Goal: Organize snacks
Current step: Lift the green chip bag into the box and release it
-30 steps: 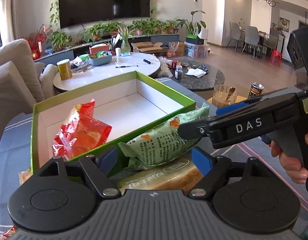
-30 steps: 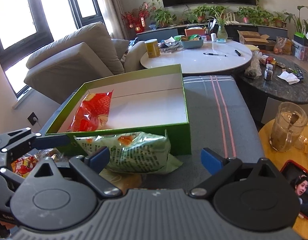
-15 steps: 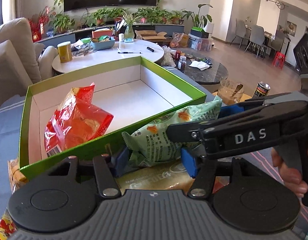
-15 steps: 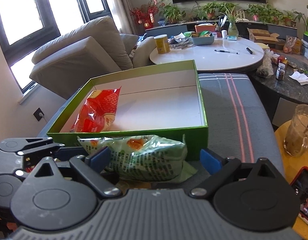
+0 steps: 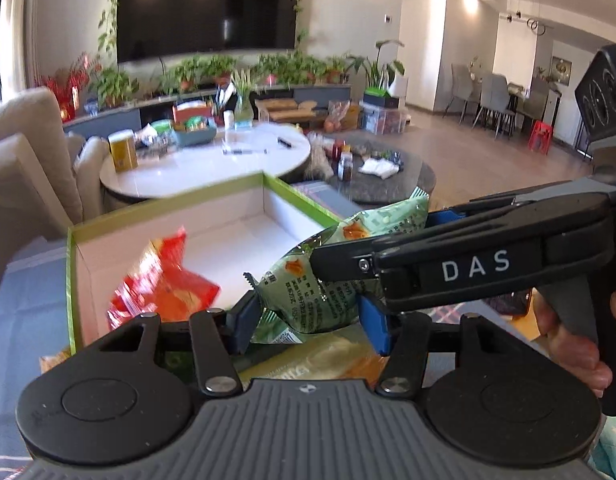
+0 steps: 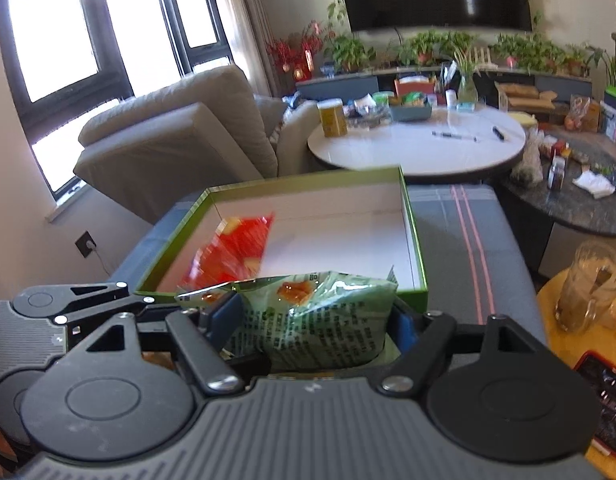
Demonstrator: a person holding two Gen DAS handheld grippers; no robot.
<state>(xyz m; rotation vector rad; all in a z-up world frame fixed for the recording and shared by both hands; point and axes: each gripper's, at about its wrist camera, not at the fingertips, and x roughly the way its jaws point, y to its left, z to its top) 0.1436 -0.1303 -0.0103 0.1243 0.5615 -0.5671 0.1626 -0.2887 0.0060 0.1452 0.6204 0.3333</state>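
Observation:
A green snack bag (image 5: 308,300) hangs just above the near rim of the green box (image 5: 167,204). My left gripper (image 5: 308,324) has the bag's left end between its blue pads; its jaws are still closing and the pads press on the bag. My right gripper (image 6: 314,320) is shut on the other end of the same green snack bag (image 6: 320,320), and its arm (image 5: 468,264) crosses the left wrist view. Inside the box (image 6: 308,180), at its left side, lies a red snack bag (image 6: 231,252). A tan packet (image 5: 328,356) lies below the lifted bag.
The box sits on a grey striped ottoman (image 6: 468,216). A white round table (image 6: 420,148) and a dark stone table (image 6: 576,200) stand behind. A glass jug (image 6: 588,284) and a phone (image 6: 608,400) are on the right. A beige sofa (image 6: 179,136) stands on the left.
Both grippers have closed in on the green snack bag. The bag has come up off the packets below and now hangs at the box's near rim.

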